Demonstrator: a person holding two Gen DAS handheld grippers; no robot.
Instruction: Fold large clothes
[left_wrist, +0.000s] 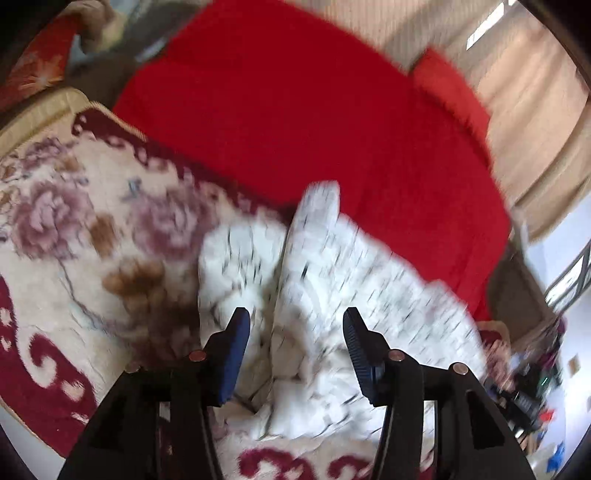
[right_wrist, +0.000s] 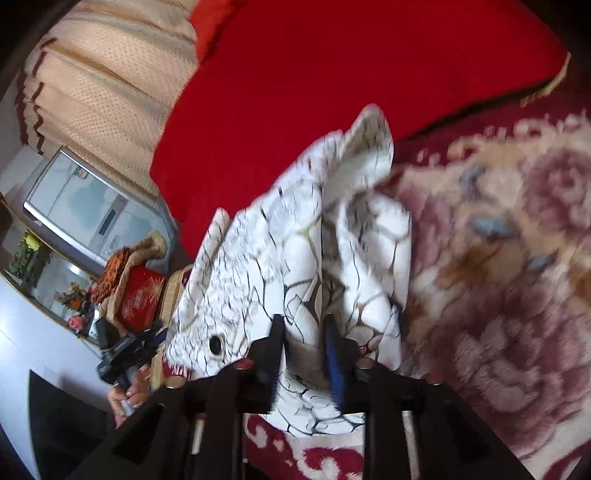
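Left claw gapes empty above the white garment (right claw straddles a fold, grip unclear), so re-pinch edges squarely near the red blanket.

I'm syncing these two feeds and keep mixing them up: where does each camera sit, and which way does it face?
Left wrist view: sits on the left tongs, looking forward and down over the white patterned garment on the floral rug, red blanket beyond; only its two fingers show, apart, not pressing the cloth.
Right wrist view: sits on the right tongs, facing the same garment up close, cloth between its fingers; the person's hand shows at lower left.
Shared: garment, rug, red blanket.
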